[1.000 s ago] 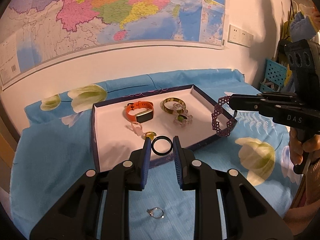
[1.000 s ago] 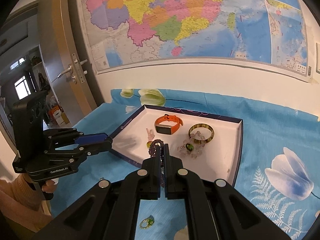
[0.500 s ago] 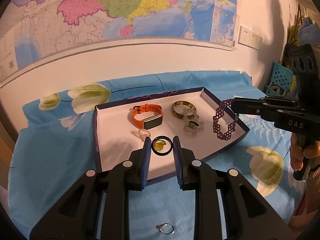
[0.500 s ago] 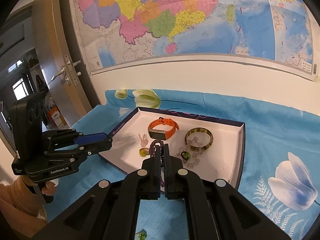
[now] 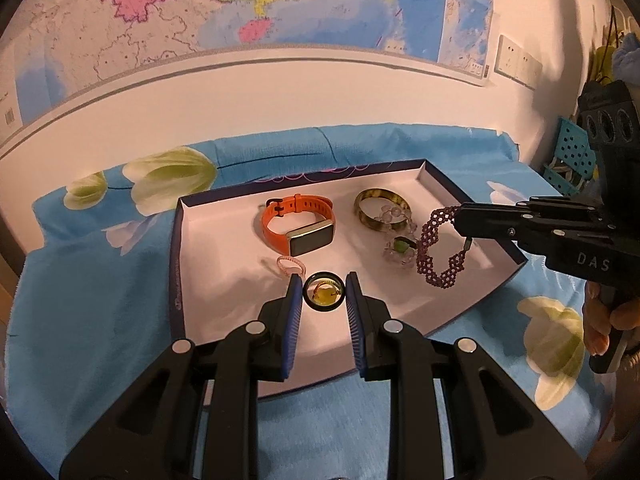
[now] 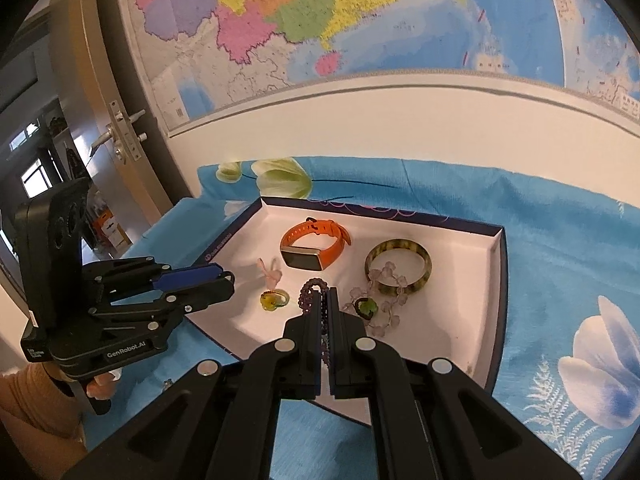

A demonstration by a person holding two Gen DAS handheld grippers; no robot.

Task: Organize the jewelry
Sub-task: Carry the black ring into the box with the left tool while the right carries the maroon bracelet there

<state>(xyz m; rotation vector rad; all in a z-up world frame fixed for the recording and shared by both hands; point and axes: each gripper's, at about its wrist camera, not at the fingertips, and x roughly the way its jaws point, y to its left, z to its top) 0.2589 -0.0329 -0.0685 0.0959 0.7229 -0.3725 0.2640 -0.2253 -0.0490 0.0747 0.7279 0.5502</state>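
Note:
A white tray with a dark blue rim (image 5: 176,264) (image 6: 496,276) lies on the blue flowered cloth. In it are an orange watch (image 5: 298,226) (image 6: 314,244), a green bangle (image 5: 382,210) (image 6: 400,266), a clear bead bracelet with a green stone (image 5: 400,248) (image 6: 366,306), a pink ring (image 5: 290,266) and a yellow-stone ring (image 6: 274,299). My left gripper (image 5: 323,298) is shut on a black ring (image 5: 323,297) above the tray. My right gripper (image 6: 323,304) is shut on a purple beaded bracelet (image 5: 438,248) (image 6: 310,292), which hangs over the tray's right part.
A small silver ring (image 6: 167,383) lies on the cloth left of the tray. A wall with a map (image 5: 240,20) stands behind the table. A door with a handle (image 6: 120,136) is at the left. A blue crate (image 5: 572,160) stands at the far right.
Both grippers have moved forward over the tray. The black ring now hangs over the yellow-stone ring, and the purple bracelet has come in from the tray's right edge.

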